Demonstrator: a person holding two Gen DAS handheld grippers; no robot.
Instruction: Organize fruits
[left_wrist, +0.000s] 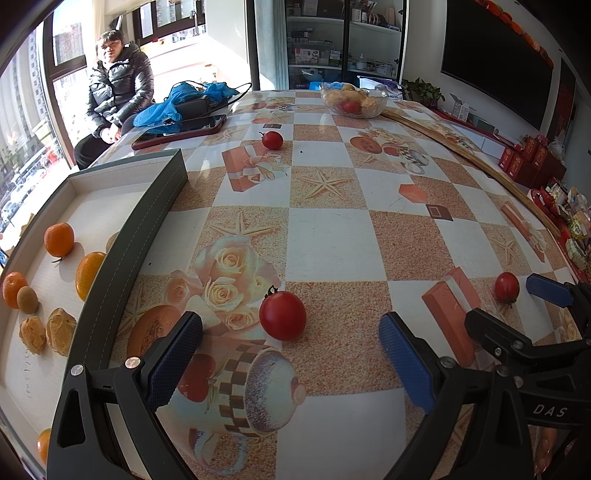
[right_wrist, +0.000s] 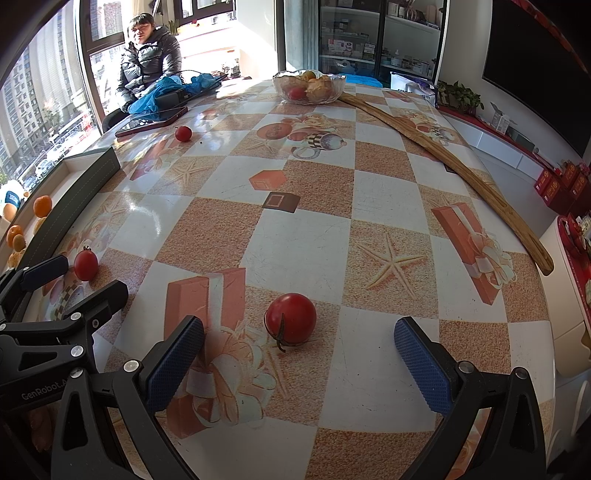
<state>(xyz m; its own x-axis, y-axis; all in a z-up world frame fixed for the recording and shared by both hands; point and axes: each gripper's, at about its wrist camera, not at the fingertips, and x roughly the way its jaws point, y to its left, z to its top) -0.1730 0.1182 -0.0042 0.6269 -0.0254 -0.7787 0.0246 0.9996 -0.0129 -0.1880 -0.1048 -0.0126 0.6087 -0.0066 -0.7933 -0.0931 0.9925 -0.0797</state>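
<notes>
Three red tomatoes lie on the patterned table. One tomato (left_wrist: 282, 315) sits just ahead of my left gripper (left_wrist: 291, 354), which is open and holds nothing. Another tomato (right_wrist: 291, 318) rests in front of my right gripper (right_wrist: 299, 350), also open and apart from it. That same tomato (left_wrist: 506, 287) shows at the right in the left wrist view, beside the right gripper's fingers (left_wrist: 546, 290). A third tomato (left_wrist: 272, 140) lies farther back. The shallow box (left_wrist: 147, 206) at the left holds oranges (left_wrist: 59, 239), walnuts (left_wrist: 61, 330) and a brown fruit (left_wrist: 27, 300).
A glass bowl (right_wrist: 309, 87) with more fruit stands at the table's far end. A long wooden stick (right_wrist: 443, 155) lies along the right edge. A phone (left_wrist: 181, 131) and blue cloth (left_wrist: 173, 103) lie at the back left, with a seated person (left_wrist: 114, 92) behind.
</notes>
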